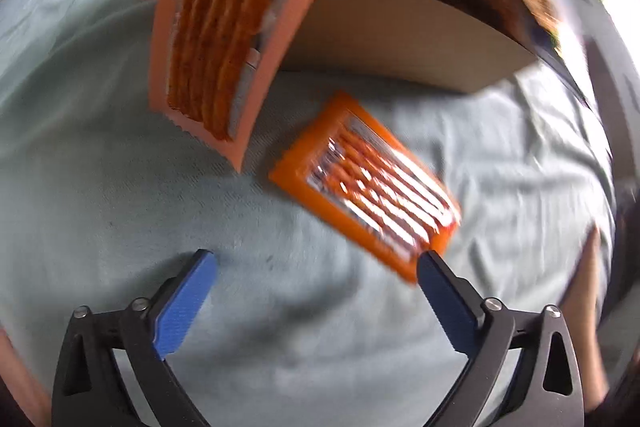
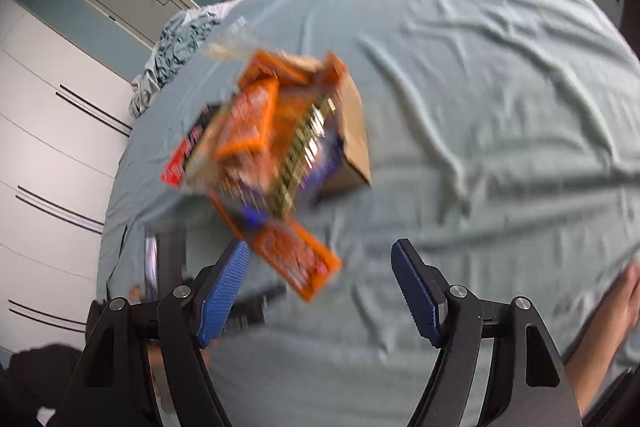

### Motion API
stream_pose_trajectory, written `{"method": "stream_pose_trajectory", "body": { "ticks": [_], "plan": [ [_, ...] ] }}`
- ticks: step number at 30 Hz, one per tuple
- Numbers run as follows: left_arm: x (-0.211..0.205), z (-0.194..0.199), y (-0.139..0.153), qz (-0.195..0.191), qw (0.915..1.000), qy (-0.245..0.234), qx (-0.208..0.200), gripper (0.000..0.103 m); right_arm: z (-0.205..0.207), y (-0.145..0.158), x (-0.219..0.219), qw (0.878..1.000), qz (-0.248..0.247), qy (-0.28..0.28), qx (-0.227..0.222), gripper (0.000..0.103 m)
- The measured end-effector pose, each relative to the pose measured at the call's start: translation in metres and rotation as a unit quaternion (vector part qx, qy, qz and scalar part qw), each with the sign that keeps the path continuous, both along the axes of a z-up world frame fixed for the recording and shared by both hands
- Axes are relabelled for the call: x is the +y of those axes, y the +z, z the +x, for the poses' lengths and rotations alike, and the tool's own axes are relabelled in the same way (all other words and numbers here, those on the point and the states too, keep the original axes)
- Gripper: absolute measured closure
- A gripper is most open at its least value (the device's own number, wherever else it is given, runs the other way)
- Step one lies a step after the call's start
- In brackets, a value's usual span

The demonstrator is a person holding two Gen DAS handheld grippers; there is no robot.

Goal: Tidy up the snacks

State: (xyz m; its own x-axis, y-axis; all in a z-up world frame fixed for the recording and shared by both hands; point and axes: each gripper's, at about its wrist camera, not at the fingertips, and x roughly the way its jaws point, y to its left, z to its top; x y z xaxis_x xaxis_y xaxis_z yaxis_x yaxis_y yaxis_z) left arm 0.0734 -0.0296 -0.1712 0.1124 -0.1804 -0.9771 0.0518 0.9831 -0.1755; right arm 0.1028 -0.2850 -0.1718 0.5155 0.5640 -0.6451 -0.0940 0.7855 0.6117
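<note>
snacks sit in two places on a pale green sheet [image 2: 500, 75]. cardboard box [image 2: 354, 131] stands on the sheet, packed with orange and purple packs, all blurred. in the right wrist view one orange pack [image 2: 298, 259] lies on the sheet just below the box, near the tip of the left-hand finger of the right gripper [image 2: 320, 291]. right gripper jaws spread, nothing between the pads, not touching the pack as far as the blur shows.

left wrist view: left gripper [image 1: 316, 303] points down at the sheet, jaws spread wide, empty. bright orange pack [image 1: 366, 183] lies flat on the sheet, its near corner just beside the right-hand fingertip; contact unclear. paler pack [image 1: 224, 35] is tilted by the box wall [image 1: 400, 39]; cannot tell if it leans on it. white drawers [image 2: 48, 131] stand beside the bed. bare hand [image 2: 616, 307] at the right edge of the right wrist view.
</note>
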Motion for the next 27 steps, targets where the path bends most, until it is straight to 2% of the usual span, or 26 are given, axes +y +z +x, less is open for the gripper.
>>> {"method": "stream_pose_trajectory", "body": {
  "ticks": [3,6,8,11,15,18,20,22,23,24,25,27],
  "plan": [
    [-0.015,0.013,-0.005,0.036,0.9987,0.032,0.013,0.0,-0.002,-0.006,-0.003,0.999,-0.046,0.009,-0.017,0.03],
    [-0.036,0.025,-0.012,0.086,0.995,0.047,0.018,0.0,0.0,-0.012,-0.008,1.0,-0.025,0.01,-0.015,0.03],
    [-0.041,0.027,-0.01,0.087,0.9931,0.078,0.0,0.0,-0.004,-0.016,-0.01,1.0,-0.005,0.015,-0.013,0.03],
    [-0.049,0.026,-0.012,0.102,0.9885,0.111,-0.012,0.0,-0.009,-0.015,-0.006,0.999,-0.021,0.031,-0.029,0.03],
    [-0.058,0.023,-0.015,0.108,0.989,0.1,-0.017,0.0,-0.016,-0.023,0.004,0.996,-0.046,0.061,-0.04,0.03],
    [-0.071,0.023,-0.016,0.099,0.9933,0.059,0.006,0.002,-0.019,-0.024,0.008,0.995,-0.053,0.072,-0.041,0.03],
    [-0.084,0.019,-0.013,0.096,0.9952,0.007,0.014,0.014,-0.02,-0.025,0.012,0.994,-0.065,0.076,-0.045,0.03],
    [-0.092,0.012,-0.009,0.082,0.9962,-0.026,0.016,0.04,-0.021,-0.025,0.016,0.993,-0.076,0.082,-0.048,0.03],
    [-0.092,0.008,-0.007,0.069,0.9967,-0.036,0.024,0.047,-0.022,-0.025,0.018,0.992,-0.079,0.086,-0.048,0.03],
    [-0.09,0.006,-0.006,0.053,0.997,-0.043,0.037,0.061,-0.022,-0.026,0.019,0.992,-0.08,0.089,-0.048,0.03],
    [-0.085,0.004,-0.005,0.043,0.9972,-0.042,0.044,0.081,-0.022,-0.026,0.021,0.991,-0.084,0.093,-0.047,0.03],
    [-0.073,0.003,-0.006,-0.003,0.997,-0.032,0.07,0.099,-0.023,-0.026,0.024,0.99,-0.094,0.098,-0.05,0.03]
  ]
}}
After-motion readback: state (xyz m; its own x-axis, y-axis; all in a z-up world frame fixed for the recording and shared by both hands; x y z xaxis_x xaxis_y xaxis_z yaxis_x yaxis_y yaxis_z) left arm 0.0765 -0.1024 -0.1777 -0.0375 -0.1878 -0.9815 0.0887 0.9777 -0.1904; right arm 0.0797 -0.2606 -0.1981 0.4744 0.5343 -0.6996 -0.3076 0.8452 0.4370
